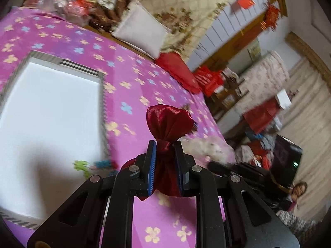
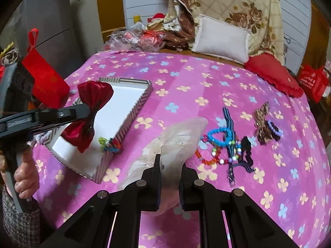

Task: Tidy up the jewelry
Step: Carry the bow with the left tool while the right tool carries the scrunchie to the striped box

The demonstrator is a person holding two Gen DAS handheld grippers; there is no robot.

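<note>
My left gripper (image 1: 164, 144) is shut on the knot of a dark red satin bow (image 1: 168, 122); in the right wrist view it holds the bow (image 2: 91, 111) above the white-lined striped tray (image 2: 132, 82). A small multicoloured beaded piece (image 2: 109, 143) lies in the tray's near corner. My right gripper (image 2: 170, 161) is shut on a sheer cream bow (image 2: 175, 140) above the bedspread. Bead bracelets (image 2: 219, 137), a striped ribbon (image 2: 228, 119), a black hair tie (image 2: 246, 144), a leopard bow (image 2: 262, 122) and a purple scrunchie (image 2: 275, 129) lie on the bedspread to the right.
The pink flowered bedspread (image 2: 186, 78) covers the bed. A white pillow (image 2: 223, 39), a red cushion (image 2: 273, 74) and a floral quilt (image 2: 238, 4) lie at the back. A red gift bag (image 2: 45, 80) stands left of the tray. A person's hand (image 2: 22, 177) grips the left tool.
</note>
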